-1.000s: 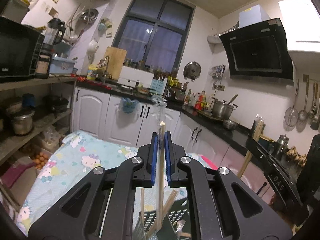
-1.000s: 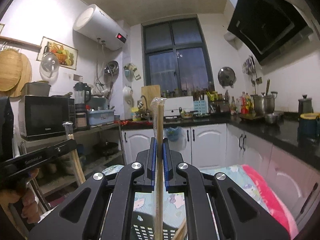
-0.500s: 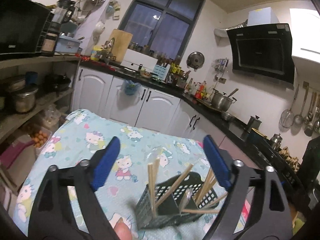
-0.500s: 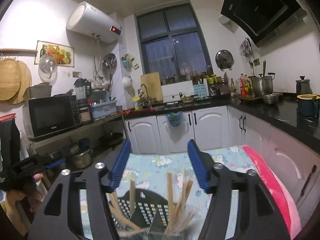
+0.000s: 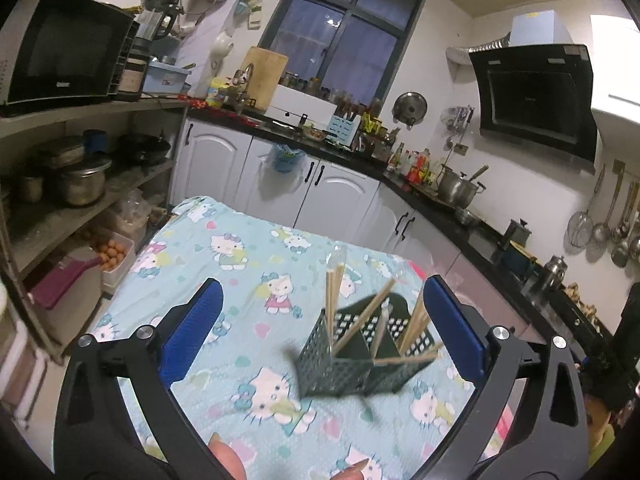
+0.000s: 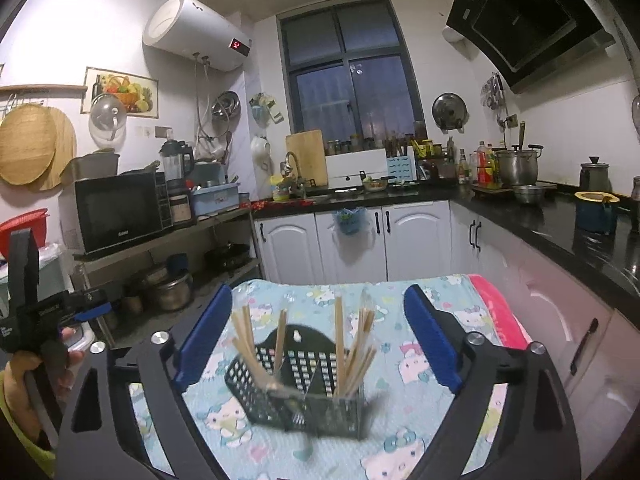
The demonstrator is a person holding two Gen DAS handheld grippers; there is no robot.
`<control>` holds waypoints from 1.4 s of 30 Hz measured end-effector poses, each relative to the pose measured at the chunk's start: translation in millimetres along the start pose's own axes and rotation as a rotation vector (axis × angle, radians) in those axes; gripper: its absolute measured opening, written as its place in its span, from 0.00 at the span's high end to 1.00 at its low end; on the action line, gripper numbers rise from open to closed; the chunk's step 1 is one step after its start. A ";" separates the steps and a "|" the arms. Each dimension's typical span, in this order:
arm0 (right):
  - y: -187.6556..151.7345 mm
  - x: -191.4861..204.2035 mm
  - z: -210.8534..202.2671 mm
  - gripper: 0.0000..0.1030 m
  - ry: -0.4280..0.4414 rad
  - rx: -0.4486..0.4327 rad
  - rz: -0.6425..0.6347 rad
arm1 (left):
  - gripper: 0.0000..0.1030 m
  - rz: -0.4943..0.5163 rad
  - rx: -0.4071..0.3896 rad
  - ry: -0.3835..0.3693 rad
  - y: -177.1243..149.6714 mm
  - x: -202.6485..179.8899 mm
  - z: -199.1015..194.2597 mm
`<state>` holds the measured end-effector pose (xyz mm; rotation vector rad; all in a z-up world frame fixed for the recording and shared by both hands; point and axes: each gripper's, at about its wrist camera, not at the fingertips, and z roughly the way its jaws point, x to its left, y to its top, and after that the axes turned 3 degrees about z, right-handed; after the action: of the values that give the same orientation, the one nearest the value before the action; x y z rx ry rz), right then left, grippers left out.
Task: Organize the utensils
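A dark green perforated utensil caddy (image 5: 360,360) stands on the Hello Kitty tablecloth (image 5: 224,264), holding several wooden chopsticks (image 5: 334,292) in its compartments. It also shows in the right wrist view (image 6: 296,384) with chopsticks (image 6: 340,344) leaning left and right. My left gripper (image 5: 320,332) is open and empty, its blue pads wide apart in front of the caddy. My right gripper (image 6: 316,336) is open and empty, framing the caddy from the other side. The left gripper also shows at the left edge of the right wrist view (image 6: 52,312), held in a hand.
White cabinets (image 6: 352,236) and a black counter (image 6: 560,224) run behind and right of the table. Open shelves with pots (image 5: 80,180) and a microwave (image 5: 60,48) stand at the left. A pink cloth edge (image 6: 500,316) lies on the table's right side.
Both grippers were shut on chopsticks a second ago. They have opened, the chopsticks now stand in the caddy, and both grippers have pulled back and up.
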<state>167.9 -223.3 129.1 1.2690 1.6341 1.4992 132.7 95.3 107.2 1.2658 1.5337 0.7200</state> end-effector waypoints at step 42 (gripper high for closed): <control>-160.8 27.4 -59.1 0.06 -0.133 0.088 -0.143 | 0.10 0.187 0.065 0.085 -150.5 -50.8 -28.4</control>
<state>63.6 -209.5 -8.9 1.2429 1.6815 1.2433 49.7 8.7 -0.7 1.4578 1.5308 0.8595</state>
